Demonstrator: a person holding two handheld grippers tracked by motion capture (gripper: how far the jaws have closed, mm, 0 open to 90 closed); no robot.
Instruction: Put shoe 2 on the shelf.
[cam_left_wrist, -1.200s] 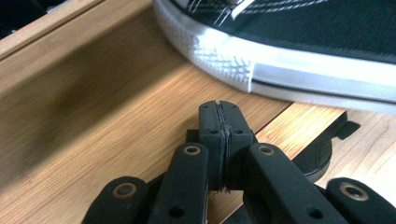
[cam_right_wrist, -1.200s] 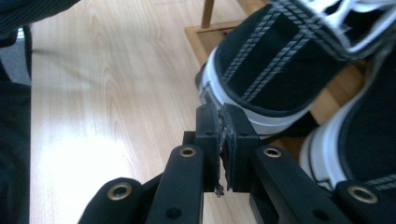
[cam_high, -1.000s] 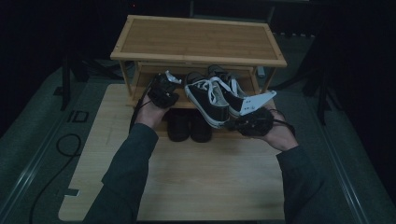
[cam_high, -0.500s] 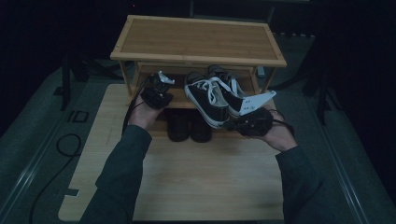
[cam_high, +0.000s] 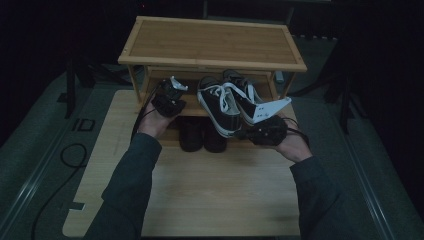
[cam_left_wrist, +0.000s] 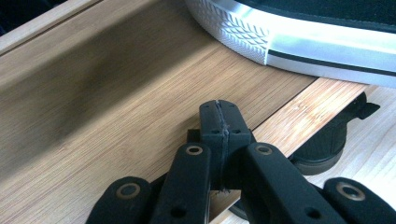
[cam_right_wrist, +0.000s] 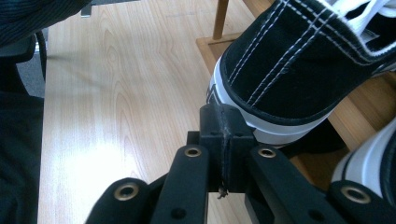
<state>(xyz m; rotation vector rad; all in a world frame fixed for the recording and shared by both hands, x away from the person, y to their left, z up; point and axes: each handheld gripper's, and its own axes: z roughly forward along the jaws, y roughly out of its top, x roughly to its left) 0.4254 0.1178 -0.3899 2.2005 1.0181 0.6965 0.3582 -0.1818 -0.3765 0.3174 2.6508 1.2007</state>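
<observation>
Well, the room is dark around a pale wooden floor board (cam_high: 200, 200) bearing a bamboo shoe rack (cam_high: 210, 42). The left gripper (cam_high: 172, 90), jaws pressed together, rests over its lower shelf (cam_left_wrist: 93, 116). The right gripper (cam_high: 250, 131), likewise closed and empty, sits just behind the heel of a black-and-white sneaker (cam_high: 217, 107).
</observation>
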